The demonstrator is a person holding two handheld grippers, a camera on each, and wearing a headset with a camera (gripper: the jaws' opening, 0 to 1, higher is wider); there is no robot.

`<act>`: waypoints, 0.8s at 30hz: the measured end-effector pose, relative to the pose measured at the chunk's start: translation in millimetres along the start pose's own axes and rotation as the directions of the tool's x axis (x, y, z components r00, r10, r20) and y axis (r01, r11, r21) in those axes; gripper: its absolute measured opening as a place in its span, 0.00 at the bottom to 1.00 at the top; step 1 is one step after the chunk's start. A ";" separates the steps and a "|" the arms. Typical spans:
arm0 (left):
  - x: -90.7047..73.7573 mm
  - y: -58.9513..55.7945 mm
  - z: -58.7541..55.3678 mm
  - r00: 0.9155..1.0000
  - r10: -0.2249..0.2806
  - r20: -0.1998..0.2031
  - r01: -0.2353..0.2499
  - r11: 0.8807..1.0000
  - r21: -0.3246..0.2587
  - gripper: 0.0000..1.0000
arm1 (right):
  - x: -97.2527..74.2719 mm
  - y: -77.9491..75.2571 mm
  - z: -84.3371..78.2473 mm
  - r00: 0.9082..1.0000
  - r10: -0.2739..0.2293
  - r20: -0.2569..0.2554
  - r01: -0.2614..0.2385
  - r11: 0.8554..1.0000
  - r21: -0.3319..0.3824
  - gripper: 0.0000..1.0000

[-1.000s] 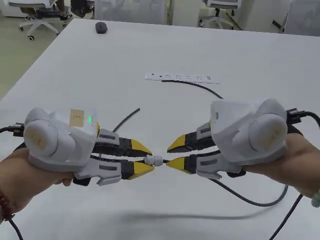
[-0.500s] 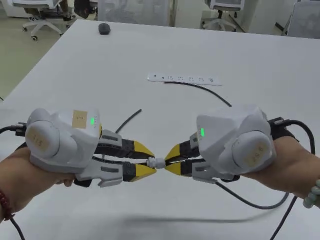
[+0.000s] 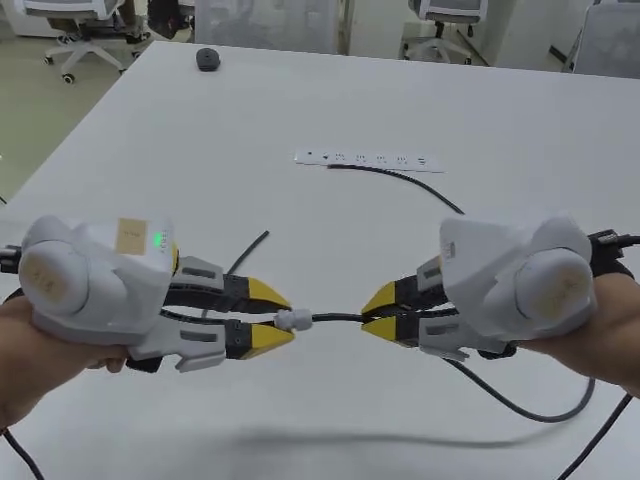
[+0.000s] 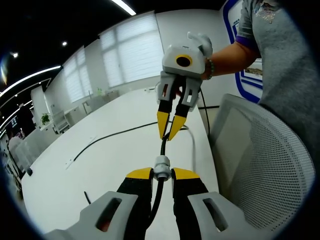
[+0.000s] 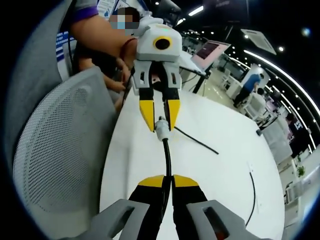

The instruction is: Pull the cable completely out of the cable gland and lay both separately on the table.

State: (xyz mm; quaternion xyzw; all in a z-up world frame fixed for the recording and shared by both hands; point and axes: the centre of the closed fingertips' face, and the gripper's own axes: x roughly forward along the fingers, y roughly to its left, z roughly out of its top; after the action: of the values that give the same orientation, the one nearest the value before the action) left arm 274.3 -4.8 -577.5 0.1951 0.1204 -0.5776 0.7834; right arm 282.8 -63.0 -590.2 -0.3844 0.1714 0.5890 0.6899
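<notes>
A small white cable gland (image 3: 293,320) is held above the table between the yellow tips of my left gripper (image 3: 284,320), which is shut on it. A black cable (image 3: 338,318) runs out of the gland to my right gripper (image 3: 372,312), which is shut on the cable a short span away. Behind the right gripper the cable sags to the table. In the left gripper view the gland (image 4: 162,166) sits between my jaws, the cable (image 4: 162,145) leading up to the right gripper (image 4: 167,134). In the right gripper view the cable (image 5: 167,155) leads to the gland (image 5: 161,125) in the left gripper (image 5: 160,124).
On the white table (image 3: 150,150) a white power strip (image 3: 365,158) lies further back, its black cord curving right. A dark mouse (image 3: 207,58) sits near the far edge. Office chairs stand beyond the table. A grey mesh chair (image 4: 265,165) is close behind the grippers.
The right gripper's jaws closed on the cable, then the two grippers drew apart. A bare stretch of cable now shows between the gland and the right gripper.
</notes>
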 end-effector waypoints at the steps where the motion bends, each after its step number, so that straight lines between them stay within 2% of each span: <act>1: -0.2 0.1 -0.6 1.000 0.000 -0.002 0.000 1.000 0.000 0.15 | -1.1 -0.1 -2.2 1.000 0.000 -0.002 0.000 1.000 0.005 0.00; 7: -1.8 1.2 -4.0 1.000 -0.004 -0.010 0.004 1.000 0.006 0.15 | -6.5 2.4 -14.1 1.000 0.004 0.001 -0.004 1.000 0.011 0.00; 16: -8.8 3.7 -10.7 1.000 0.002 -0.031 -0.002 1.000 0.002 0.15 | -10.4 -1.7 -39.6 0.999 -0.003 -0.043 0.004 0.999 0.032 0.00; 24: -6.1 -0.1 -10.9 0.999 -0.004 -0.037 0.004 1.000 0.006 0.15 | -4.9 6.7 -46.6 0.998 0.018 -0.056 -0.016 0.999 0.047 0.00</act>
State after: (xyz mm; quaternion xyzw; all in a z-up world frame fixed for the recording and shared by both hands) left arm 272.8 5.3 -584.7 0.2078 0.1334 -0.5760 0.7792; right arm 285.4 -100.4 -619.1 -0.3833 0.2078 0.5795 0.6885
